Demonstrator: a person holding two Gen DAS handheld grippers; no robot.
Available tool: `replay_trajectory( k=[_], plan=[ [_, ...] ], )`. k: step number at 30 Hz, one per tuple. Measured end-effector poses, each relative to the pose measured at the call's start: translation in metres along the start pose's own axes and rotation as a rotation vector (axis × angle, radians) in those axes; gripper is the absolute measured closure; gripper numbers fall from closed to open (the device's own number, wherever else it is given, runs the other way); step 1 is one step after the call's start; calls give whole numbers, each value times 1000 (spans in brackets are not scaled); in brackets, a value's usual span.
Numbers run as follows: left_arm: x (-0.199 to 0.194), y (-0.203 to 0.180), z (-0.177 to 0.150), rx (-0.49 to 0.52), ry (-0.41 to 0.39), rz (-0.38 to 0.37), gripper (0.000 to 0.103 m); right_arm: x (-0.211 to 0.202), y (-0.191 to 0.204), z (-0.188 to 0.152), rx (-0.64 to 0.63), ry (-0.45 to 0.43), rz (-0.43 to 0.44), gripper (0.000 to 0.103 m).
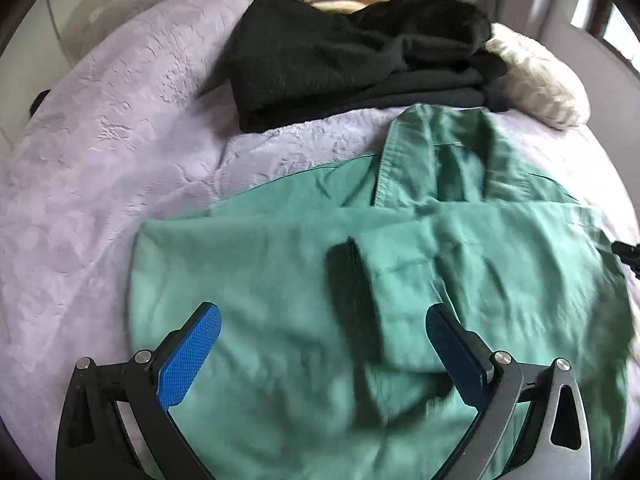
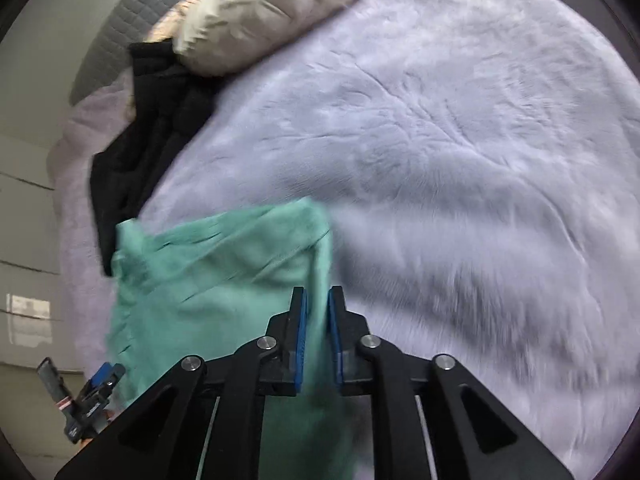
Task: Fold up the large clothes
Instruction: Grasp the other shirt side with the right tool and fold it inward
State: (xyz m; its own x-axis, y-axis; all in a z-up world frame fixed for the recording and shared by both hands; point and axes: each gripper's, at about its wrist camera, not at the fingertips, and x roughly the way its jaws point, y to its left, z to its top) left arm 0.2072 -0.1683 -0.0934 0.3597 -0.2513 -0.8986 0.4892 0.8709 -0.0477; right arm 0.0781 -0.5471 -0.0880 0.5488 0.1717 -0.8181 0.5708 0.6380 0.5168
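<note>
A green shirt lies spread on the bed, collar toward the far side, with a sleeve cuff folded across its middle. My left gripper hovers over the shirt, open wide, with nothing between its blue pads. In the right wrist view my right gripper has its jaws nearly together, pinching an edge of the green shirt, and the cloth rises from the bed into the narrow gap. A small part of the right gripper shows at the left view's right edge.
A folded black garment lies beyond the shirt, against a cream quilted pillow. A lilac plush bedspread covers the bed, reaching far to the right. The other gripper shows at lower left of the right wrist view.
</note>
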Motion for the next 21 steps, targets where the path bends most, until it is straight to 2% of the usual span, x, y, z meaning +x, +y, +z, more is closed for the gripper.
replay_trajectory(
  k=[1, 3, 4, 6, 8, 10, 11, 12, 13, 14, 16, 19, 20, 21],
  plan=[
    [-7, 2, -5, 9, -1, -26, 0, -8, 10, -8, -18, -8, 23, 79],
    [-20, 3, -15, 44, 5, -97, 0, -23, 27, -27, -42, -18, 69, 38],
    [-24, 2, -19, 66, 11, -124, 0, -32, 37, -42, -52, -18, 126, 35],
    [-29, -9, -30, 112, 24, -170, 0, -38, 52, -66, -66, 17, 222, 35],
    [-26, -18, -35, 144, 34, -201, 0, -34, 64, -91, -70, 67, 274, 35],
    [-19, -27, -38, 150, 43, -227, 13, -23, 67, -112, -45, 128, 288, 35],
    [-11, -31, -37, 145, 75, -256, 32, -14, 65, -121, -22, 153, 276, 35],
    [-4, -31, -36, 136, 101, -277, 63, -7, 59, -128, 10, 176, 251, 35],
    [4, -33, -34, 123, 136, -302, 77, -4, 53, -132, 41, 191, 228, 35],
    [9, -33, -34, 109, 155, -291, 82, -2, 43, -135, 81, 201, 216, 35],
    [8, -28, -35, 91, 145, -305, 82, -7, 29, -137, 141, 183, 210, 37],
    [8, -19, -37, 56, 152, -319, 82, -32, 0, -132, 229, 103, 176, 43],
    [9, -18, -38, 51, 154, -316, 82, -35, -8, -131, 264, 82, 176, 51],
    [9, -18, -39, 51, 154, -313, 82, -39, -22, -129, 316, 57, 174, 71]
  ],
)
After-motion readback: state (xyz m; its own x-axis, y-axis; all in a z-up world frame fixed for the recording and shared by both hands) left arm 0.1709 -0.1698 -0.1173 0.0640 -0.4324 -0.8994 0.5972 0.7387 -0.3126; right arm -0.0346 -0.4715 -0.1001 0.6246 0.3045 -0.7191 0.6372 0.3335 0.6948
